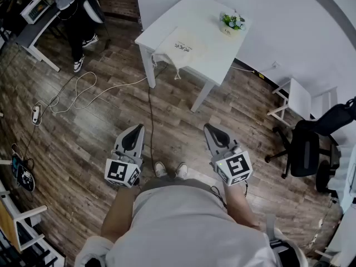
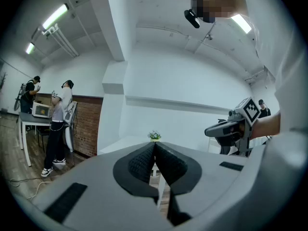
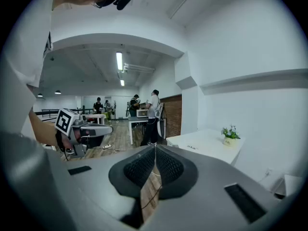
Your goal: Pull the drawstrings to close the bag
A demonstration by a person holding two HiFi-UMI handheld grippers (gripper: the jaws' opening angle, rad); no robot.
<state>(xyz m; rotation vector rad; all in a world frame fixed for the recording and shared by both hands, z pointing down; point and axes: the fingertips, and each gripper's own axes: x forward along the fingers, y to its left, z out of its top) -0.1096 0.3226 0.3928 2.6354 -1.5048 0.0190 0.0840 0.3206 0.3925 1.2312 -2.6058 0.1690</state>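
Observation:
A cream drawstring bag (image 1: 181, 48) lies flat on the white table (image 1: 217, 60) at the far side of the room, its cords hanging over the near edge. Both grippers are held low in front of the person, well short of the table. My left gripper (image 1: 135, 128) is shut with nothing in it; its pads (image 2: 144, 163) meet at the tip. My right gripper (image 1: 212, 128) is shut and empty too, its pads (image 3: 166, 165) closed together. In the left gripper view my left gripper (image 2: 154, 145) points at the table and the right gripper (image 2: 231, 129) shows alongside.
A small potted plant (image 1: 232, 21) stands at the table's far corner. Cables (image 1: 78, 93) and a power strip (image 1: 36, 114) lie on the wood floor at left. A black office chair (image 1: 306, 149) and a white stool (image 1: 297, 96) stand at right. People (image 1: 78, 4) stand by a desk at the far left.

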